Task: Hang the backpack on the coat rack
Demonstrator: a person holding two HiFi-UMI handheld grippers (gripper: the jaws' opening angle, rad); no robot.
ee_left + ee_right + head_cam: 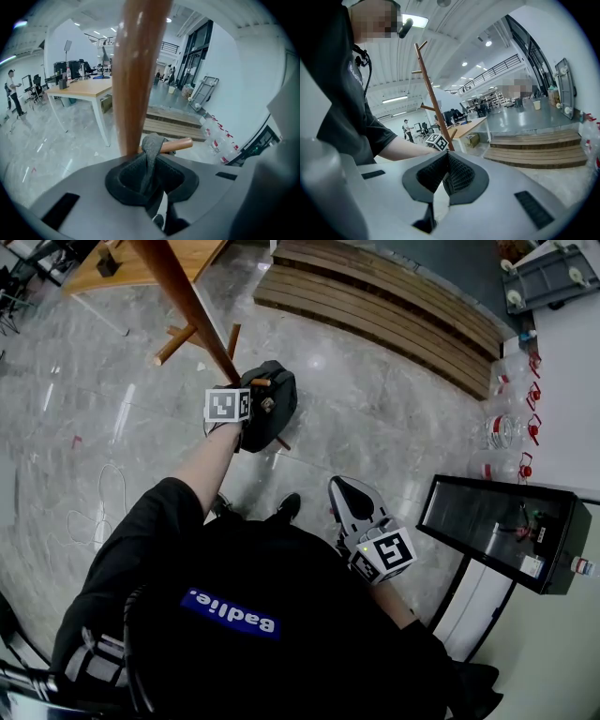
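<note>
Grey strap (pixel 152 147) pinched in left claw (pixel 149 180), arm outstretched at peg (pixel 177 144); right claw (pixel 443 177) together, low

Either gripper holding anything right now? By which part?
The left gripper is shut on the backpack, holding it by its grey top loop, right at the coat rack's peg. The right gripper is shut and empty.

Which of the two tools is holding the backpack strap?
The left tool, shut on the strap at the rack; the right tool is shut on nothing.
</note>
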